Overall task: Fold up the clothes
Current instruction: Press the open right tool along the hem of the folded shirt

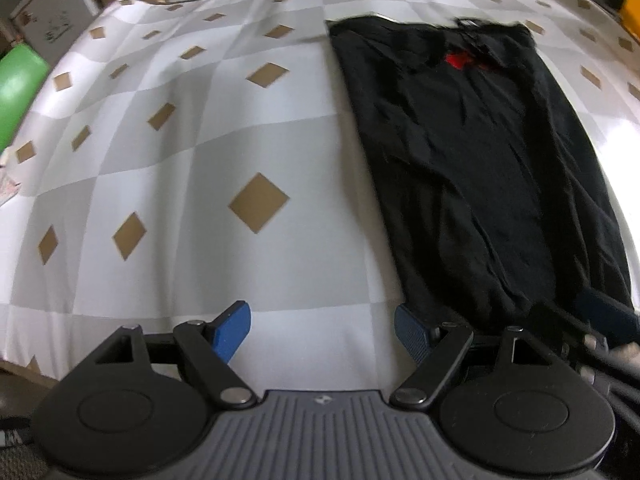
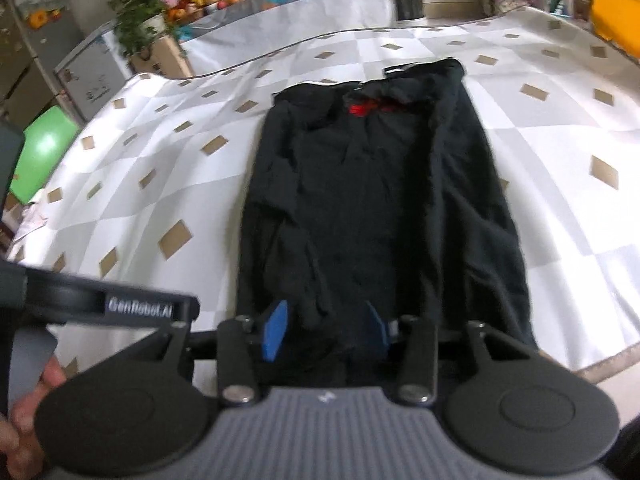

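A black garment (image 1: 480,152) (image 2: 372,200) lies folded into a long narrow strip on the checkered tablecloth (image 1: 200,160) (image 2: 560,160), with a red label (image 1: 458,60) (image 2: 364,109) at its far collar end. My left gripper (image 1: 323,332) stands open over bare cloth, just left of the garment's near corner, with nothing between its blue pads. My right gripper (image 2: 326,329) is at the garment's near hem. Its pads stand apart with black fabric lying loosely between them, not pinched. In the right wrist view the left gripper's body (image 2: 140,308) and a person's hand (image 2: 24,400) show at lower left.
A green object (image 1: 20,80) (image 2: 44,156) sits beyond the table's left edge. Potted plants and a cardboard box (image 2: 160,56) stand at the far left, a yellow object (image 2: 616,12) at the far right. The table's near edge (image 2: 600,364) runs close under the right gripper.
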Tool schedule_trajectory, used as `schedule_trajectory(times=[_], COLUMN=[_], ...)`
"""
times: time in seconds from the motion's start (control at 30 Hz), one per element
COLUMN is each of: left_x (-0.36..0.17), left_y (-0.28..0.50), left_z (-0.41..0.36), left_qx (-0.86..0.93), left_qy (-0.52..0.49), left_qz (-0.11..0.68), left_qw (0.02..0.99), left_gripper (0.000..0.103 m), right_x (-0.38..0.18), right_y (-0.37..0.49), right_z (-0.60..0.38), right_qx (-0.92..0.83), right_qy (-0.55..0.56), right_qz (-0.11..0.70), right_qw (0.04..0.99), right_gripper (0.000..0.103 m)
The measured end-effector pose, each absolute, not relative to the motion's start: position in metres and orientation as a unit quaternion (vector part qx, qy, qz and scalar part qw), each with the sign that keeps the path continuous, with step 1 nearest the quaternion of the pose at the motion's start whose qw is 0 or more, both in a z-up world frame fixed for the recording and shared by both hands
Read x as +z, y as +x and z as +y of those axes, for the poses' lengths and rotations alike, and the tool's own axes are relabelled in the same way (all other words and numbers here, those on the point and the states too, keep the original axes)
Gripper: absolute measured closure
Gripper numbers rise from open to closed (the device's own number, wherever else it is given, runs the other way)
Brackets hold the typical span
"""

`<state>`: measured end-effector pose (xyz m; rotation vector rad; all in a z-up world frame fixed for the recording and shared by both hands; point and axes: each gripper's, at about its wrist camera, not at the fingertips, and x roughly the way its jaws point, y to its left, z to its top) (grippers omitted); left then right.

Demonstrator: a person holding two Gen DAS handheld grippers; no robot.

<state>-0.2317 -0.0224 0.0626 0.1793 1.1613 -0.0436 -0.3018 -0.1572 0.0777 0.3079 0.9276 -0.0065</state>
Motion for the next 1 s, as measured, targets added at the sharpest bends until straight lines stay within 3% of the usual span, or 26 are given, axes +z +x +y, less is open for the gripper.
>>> schedule_trajectory(times=[0.43,1.0], left_x=[0.068,0.063], left_y=[-0.225,-0.22], left_z=[0.011,0.017], left_qx=[0.052,0.057], left_qy=[0.013,-0.002], left_qz=[0.526,0.535], left_qw=[0.849,0.843], left_gripper=[0.022,0.022], right_x=[0.064,0.045], right_y=[-0.315,-0.304], right_z=[-0.115,-0.139], right_qx=[0.108,0.053], right_qy=[0.086,0.234], right_qz=[0.491,0.505], right_qw=[0.86,0.829], right_gripper=[0.062,0.057])
